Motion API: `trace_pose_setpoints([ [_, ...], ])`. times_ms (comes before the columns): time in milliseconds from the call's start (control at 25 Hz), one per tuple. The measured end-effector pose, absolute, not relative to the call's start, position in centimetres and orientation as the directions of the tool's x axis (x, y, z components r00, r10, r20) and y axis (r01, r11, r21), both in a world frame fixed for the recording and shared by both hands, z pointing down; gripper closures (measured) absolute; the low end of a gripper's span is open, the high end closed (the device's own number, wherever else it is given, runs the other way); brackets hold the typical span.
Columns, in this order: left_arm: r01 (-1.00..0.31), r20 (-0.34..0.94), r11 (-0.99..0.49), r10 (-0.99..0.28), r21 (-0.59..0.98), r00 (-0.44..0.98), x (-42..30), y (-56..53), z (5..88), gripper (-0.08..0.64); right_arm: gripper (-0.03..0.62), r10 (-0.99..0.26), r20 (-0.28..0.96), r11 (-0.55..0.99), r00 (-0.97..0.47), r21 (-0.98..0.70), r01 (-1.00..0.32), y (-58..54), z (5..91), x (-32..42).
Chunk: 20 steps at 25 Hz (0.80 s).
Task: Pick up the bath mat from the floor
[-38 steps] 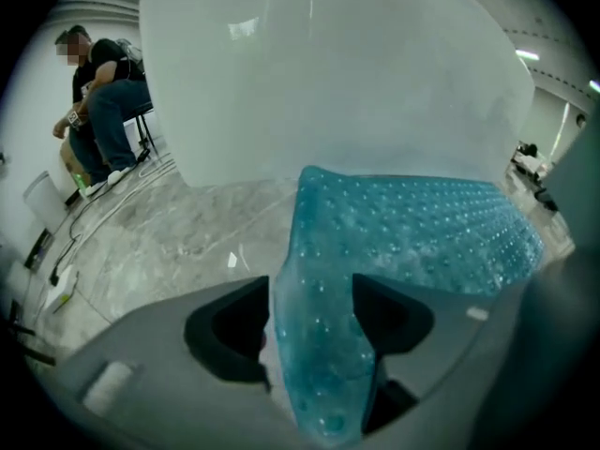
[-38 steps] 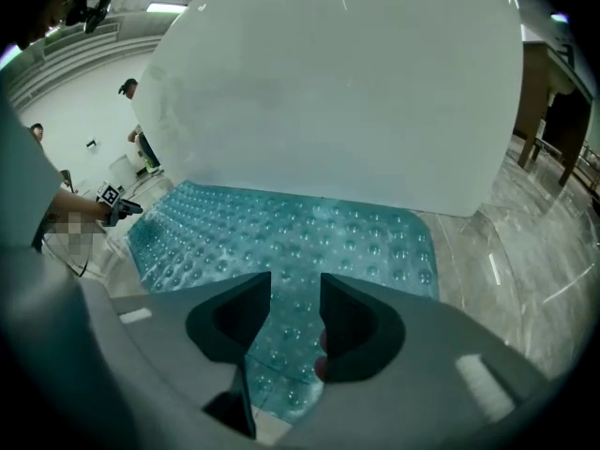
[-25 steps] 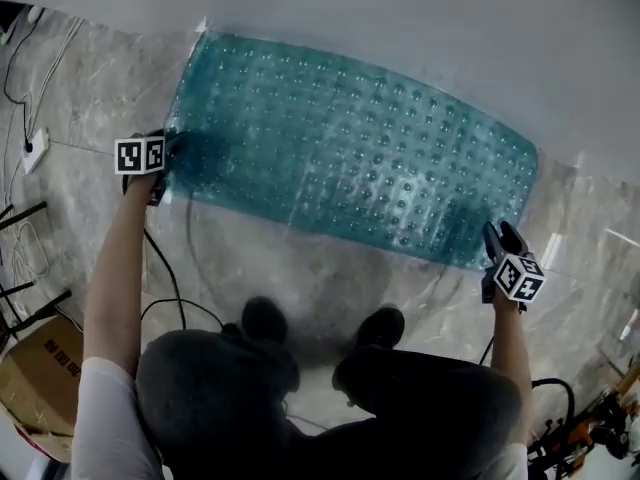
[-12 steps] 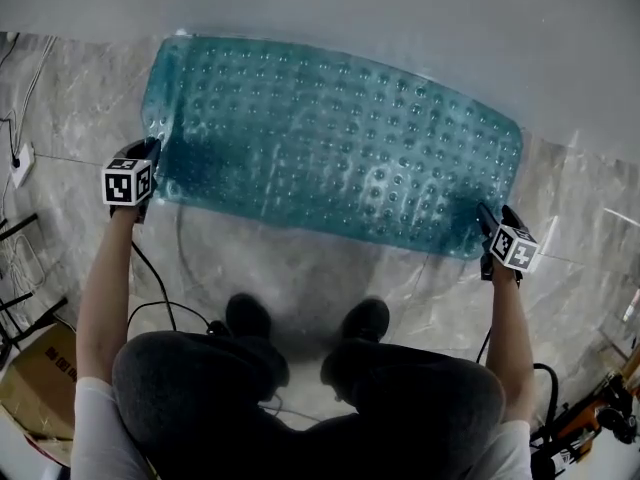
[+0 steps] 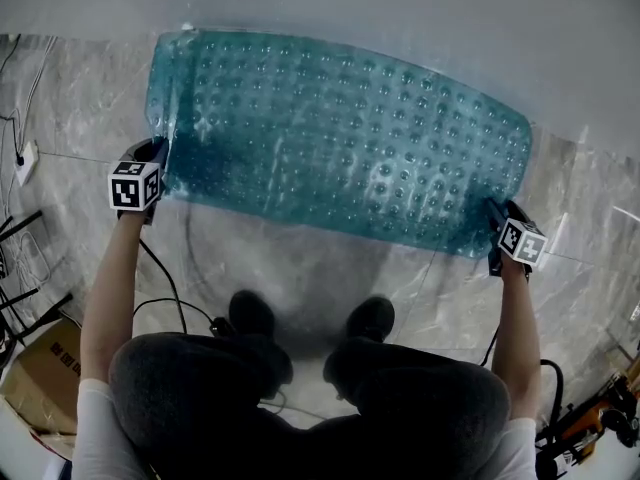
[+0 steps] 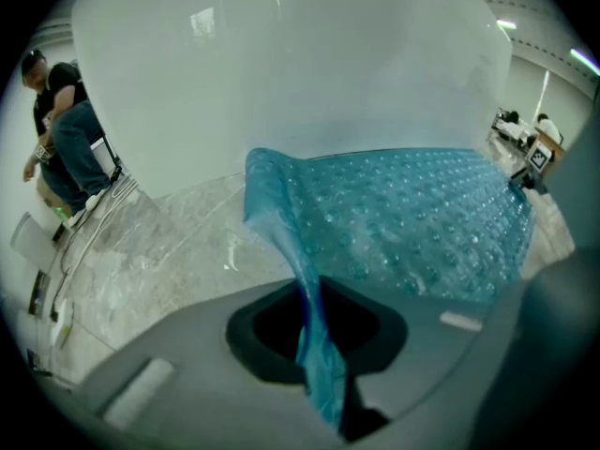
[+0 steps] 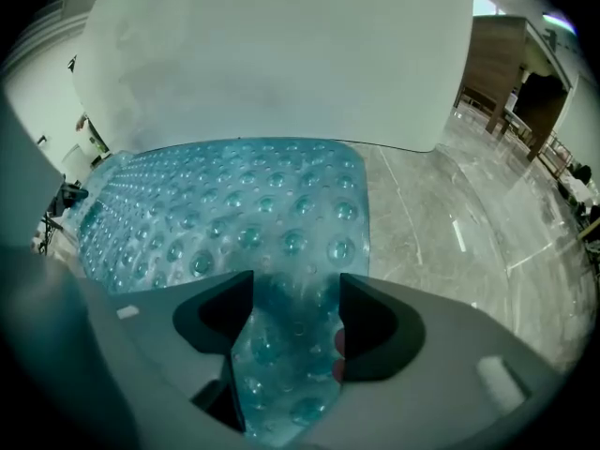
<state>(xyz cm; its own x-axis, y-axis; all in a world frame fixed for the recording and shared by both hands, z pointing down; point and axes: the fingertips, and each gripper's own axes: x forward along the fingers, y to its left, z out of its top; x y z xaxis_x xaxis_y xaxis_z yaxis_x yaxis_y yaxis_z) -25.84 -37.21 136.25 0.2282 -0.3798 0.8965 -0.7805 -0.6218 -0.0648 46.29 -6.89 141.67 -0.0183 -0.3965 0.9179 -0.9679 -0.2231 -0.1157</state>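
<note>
The teal translucent bath mat [image 5: 340, 138], covered in bubble-like bumps, lies on the marble floor against a white wall. My left gripper [image 5: 158, 153] is shut on its near left corner. In the left gripper view the mat's edge [image 6: 281, 214] rises as a folded strip and runs down between the closed jaws [image 6: 314, 322]. My right gripper [image 5: 497, 213] is at the near right corner. There the mat [image 7: 234, 214] lies between the wide-apart jaws [image 7: 295, 317], which are closing without pressing on it.
Cables [image 5: 20, 88] and a power strip [image 5: 28, 163] lie at the left, a cardboard box [image 5: 30, 388] at the lower left. My two shoes [image 5: 250, 313] stand just before the mat. Orange equipment [image 5: 590, 418] sits at the lower right. A seated person [image 6: 66, 139] is far left.
The left gripper has shut on the mat's near left corner, and that edge has come up a little. The right gripper has slid up onto the near right corner.
</note>
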Motion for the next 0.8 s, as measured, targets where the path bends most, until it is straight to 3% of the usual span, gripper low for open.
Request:
trace_pose_setpoints([
  [240, -0.801, 0.886, -0.597, -0.390, -0.037, 0.250, -25.6, -37.0, 135.4, 0.522, 0.445, -0.354, 0.935, -0.181, -0.015, -0.084, -0.980, -7.1, 141.3, 45.4],
  [520, -0.811, 0.880, -0.586, -0.383, 0.002, 0.279, -25.8, -36.9, 132.4, 0.528, 0.525, -0.353, 0.935, -0.148, -0.031, -0.088, -0.985, -7.7, 138.5, 44.1],
  [800, -0.826, 0.888, -0.563, -0.383, -0.005, 0.255, -24.3, -35.8, 127.2, 0.534, 0.546, -0.369, 0.926, -0.168, -0.082, -0.153, -0.974, -8.6, 131.5, 42.4],
])
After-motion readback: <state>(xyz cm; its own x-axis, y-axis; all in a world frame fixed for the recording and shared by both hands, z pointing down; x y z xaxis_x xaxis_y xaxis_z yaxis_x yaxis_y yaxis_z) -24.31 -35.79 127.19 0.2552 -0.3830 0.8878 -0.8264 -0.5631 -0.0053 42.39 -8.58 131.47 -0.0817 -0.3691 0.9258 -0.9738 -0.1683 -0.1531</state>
